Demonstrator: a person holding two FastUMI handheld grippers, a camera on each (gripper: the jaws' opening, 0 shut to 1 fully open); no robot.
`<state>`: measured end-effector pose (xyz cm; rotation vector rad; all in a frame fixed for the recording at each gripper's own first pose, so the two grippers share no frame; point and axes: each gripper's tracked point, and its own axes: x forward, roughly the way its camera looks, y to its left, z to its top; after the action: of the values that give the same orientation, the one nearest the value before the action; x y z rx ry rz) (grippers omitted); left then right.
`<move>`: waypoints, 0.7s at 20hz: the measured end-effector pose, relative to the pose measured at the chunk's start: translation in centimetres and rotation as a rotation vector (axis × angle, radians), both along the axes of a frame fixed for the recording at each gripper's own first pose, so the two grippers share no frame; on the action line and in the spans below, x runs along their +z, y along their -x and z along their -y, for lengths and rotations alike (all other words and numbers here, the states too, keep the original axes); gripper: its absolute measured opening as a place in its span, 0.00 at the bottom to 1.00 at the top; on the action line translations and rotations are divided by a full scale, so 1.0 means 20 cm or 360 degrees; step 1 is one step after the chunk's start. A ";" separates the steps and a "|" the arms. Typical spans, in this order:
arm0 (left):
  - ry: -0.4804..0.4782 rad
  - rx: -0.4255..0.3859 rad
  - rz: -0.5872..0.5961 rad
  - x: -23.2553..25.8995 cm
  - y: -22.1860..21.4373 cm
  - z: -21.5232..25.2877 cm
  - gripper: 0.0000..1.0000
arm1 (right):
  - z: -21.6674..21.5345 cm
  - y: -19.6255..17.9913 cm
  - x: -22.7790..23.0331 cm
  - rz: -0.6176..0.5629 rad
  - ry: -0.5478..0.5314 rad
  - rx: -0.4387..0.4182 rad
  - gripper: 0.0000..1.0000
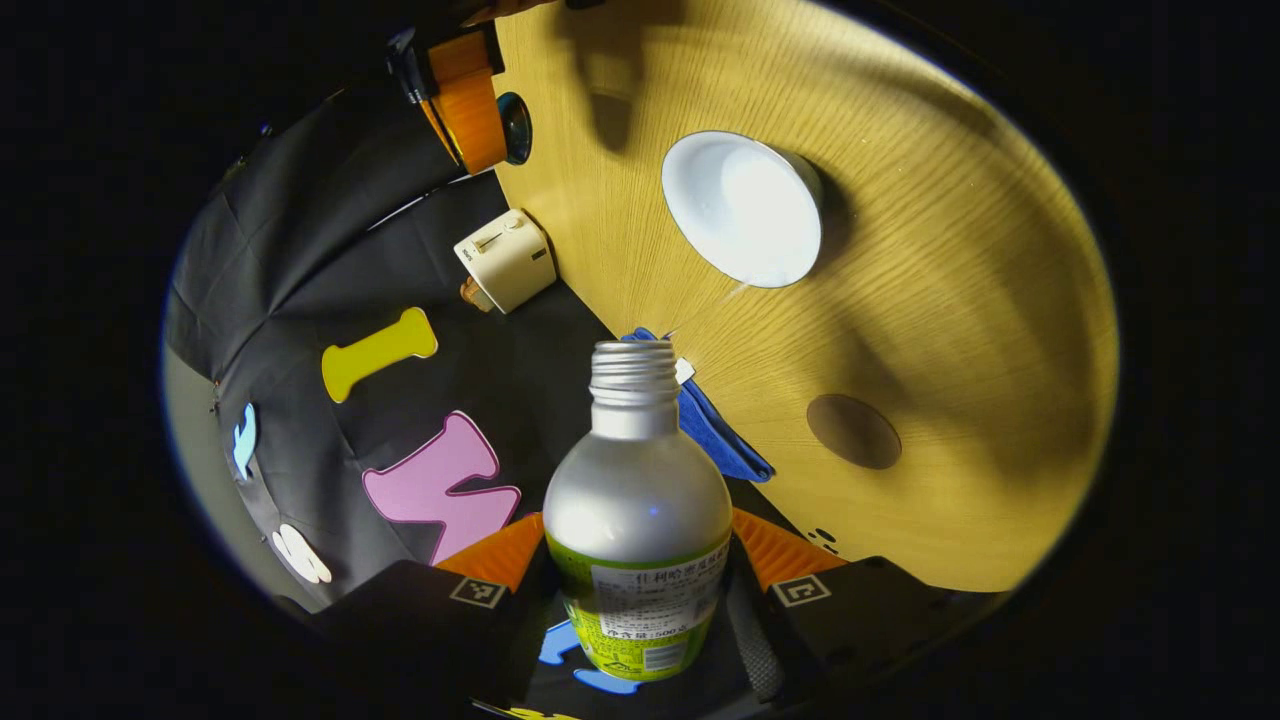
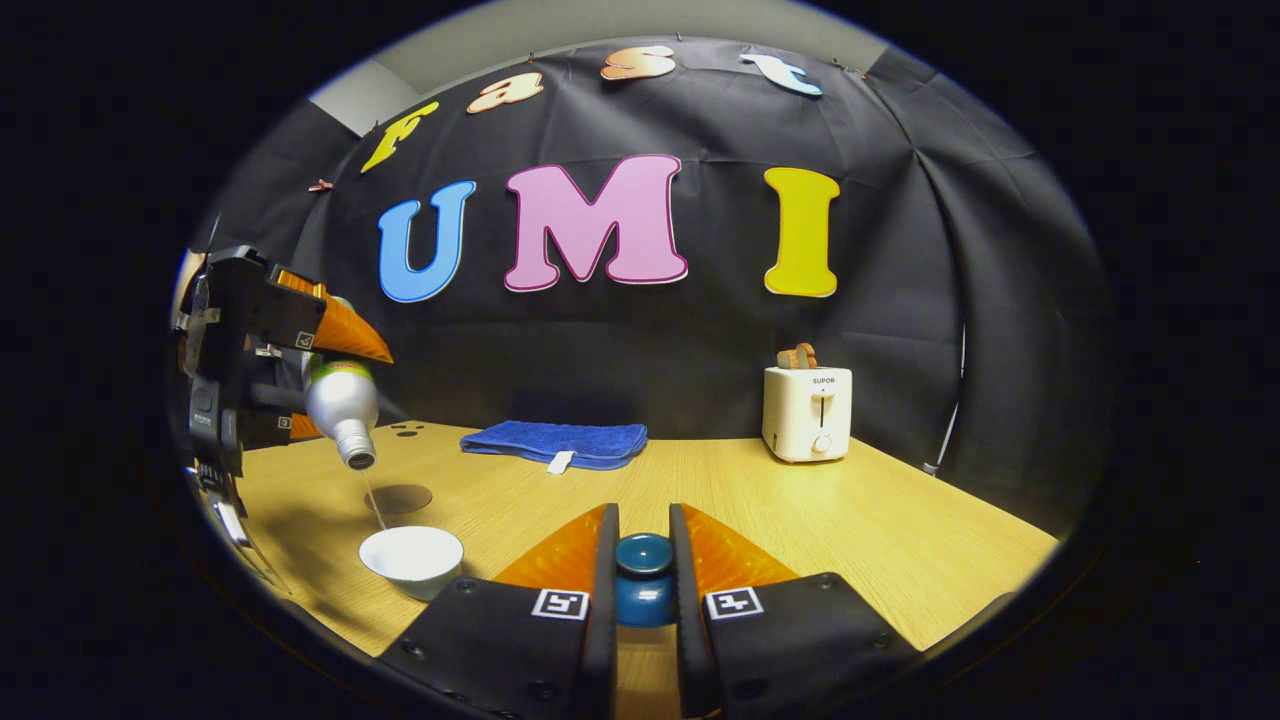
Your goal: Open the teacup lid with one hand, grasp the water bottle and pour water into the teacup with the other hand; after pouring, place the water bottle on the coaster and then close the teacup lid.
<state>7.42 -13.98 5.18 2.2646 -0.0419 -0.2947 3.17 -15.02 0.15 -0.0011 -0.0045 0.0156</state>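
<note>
Silvery water bottle (image 1: 637,520) is gripped in the left claw (image 1: 640,600) and tipped over the open teacup (image 2: 411,557) on the desk (image 2: 800,520); pouring is judged underway. Lid (image 2: 643,580) is clamped in the right claw (image 2: 643,600). Next, the bottle must be righted and set on the coaster (image 1: 853,431).

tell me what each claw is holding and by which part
Left claw grips the water bottle around its labelled body, tipped over the teacup. Right claw pinches the teacup lid by its knob.

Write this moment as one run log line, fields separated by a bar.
step: pouring | left hand-held gripper: shut on water bottle, tilted over teacup, thin stream visible | right hand-held gripper: shut on lid | coaster: bare
</note>
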 end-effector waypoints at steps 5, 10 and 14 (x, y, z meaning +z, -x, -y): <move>-0.0031 -0.0012 0.0003 0.01 0.02 0.02 0.81 | 0.00 0.00 0.00 0.0000 0.0000 0.0000 0.28; -0.0040 -0.0015 -0.0003 0.01 0.02 0.03 0.81 | 0.00 0.00 0.00 0.0000 0.0000 -0.0001 0.28; -0.0038 -0.0020 -0.0008 0.00 0.02 0.03 0.81 | 0.00 0.00 0.00 0.0000 0.0000 -0.0001 0.28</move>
<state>7.03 -14.62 5.15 2.2881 -0.0500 -0.3087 3.14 -15.02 0.13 -0.0010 -0.0044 0.0149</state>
